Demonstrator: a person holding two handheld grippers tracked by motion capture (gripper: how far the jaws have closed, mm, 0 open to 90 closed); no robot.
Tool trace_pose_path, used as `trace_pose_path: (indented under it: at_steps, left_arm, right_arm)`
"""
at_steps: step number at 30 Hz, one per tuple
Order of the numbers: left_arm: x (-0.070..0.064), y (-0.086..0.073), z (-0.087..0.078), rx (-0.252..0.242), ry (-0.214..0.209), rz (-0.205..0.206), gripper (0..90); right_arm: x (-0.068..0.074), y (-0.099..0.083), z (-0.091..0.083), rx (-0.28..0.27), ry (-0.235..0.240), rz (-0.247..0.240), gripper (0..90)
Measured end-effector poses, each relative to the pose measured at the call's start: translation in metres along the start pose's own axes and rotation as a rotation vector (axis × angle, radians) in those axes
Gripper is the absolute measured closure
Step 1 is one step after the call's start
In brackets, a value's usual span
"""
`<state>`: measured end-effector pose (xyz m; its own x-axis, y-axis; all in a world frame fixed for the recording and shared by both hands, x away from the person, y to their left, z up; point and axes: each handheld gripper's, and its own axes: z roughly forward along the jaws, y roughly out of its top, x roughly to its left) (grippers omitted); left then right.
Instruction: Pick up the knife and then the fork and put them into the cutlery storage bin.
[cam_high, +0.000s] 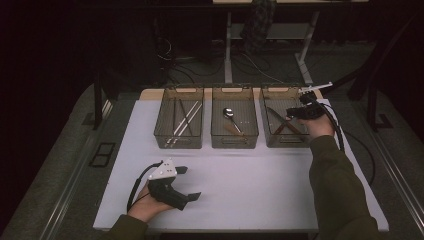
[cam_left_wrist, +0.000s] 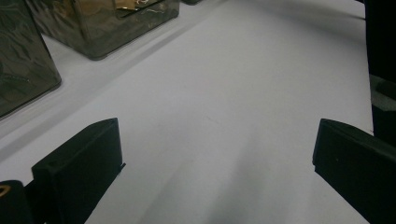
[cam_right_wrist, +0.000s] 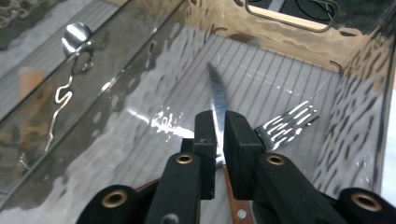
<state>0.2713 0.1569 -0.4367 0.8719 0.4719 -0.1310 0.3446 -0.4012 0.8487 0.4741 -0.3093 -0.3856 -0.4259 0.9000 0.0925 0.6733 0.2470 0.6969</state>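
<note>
From the high view I see a dim room: the upper half and both side edges of the frame fall to near black, and the white table (cam_high: 240, 200) is the only bright field, lit from above. In the left gripper view, the surface reads pale grey with soft, diffuse shadows running toward the upper right; the near jaws are slightly soft in focus. In the right gripper view, glare streaks the rippled walls of the clear bin (cam_right_wrist: 116, 93), warping reflections at the left; highlights flare on the knife (cam_right_wrist: 217, 95) blade and fork (cam_right_wrist: 287, 123) tines.
</note>
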Motion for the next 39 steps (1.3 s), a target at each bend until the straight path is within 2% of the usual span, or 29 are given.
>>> trace_pose_path:
  at_steps: [3,12,16,19,23,30,34,39]
  left_arm:
    - [0.0,0.0,0.0,0.002,0.0,0.002,0.0]
    - [0.001,0.0,0.001,0.004,0.001,0.002,0.1]
    - [0.002,0.0,0.002,0.008,0.002,-0.001,0.0]
    - [0.003,-0.001,0.002,0.008,0.006,-0.006,0.0]
    - [0.004,-0.001,0.003,0.007,0.011,-0.011,0.0]
    - [0.004,-0.001,0.002,0.016,0.016,-0.009,0.0]
    - [0.004,-0.001,0.001,0.011,0.02,-0.011,0.1]
    - [0.005,-0.001,0.001,0.008,0.023,-0.01,0.0]
  right_arm:
    - [0.001,0.001,-0.001,-0.013,0.018,0.009,72.8]
    - [-0.001,-0.001,-0.01,-0.055,0.072,0.053,39.1]
    - [0.001,-0.004,-0.018,-0.101,0.099,0.042,28.8]
    - [0.005,-0.006,-0.022,-0.093,0.111,0.016,20.8]
    - [0.014,-0.008,-0.027,-0.077,0.096,-0.045,18.9]
    - [0.024,-0.022,-0.041,-0.123,0.149,-0.077,18.3]
    - [0.03,-0.035,-0.049,-0.141,0.183,-0.074,18.1]
    - [0.042,-0.054,-0.059,-0.145,0.186,-0.102,17.5]
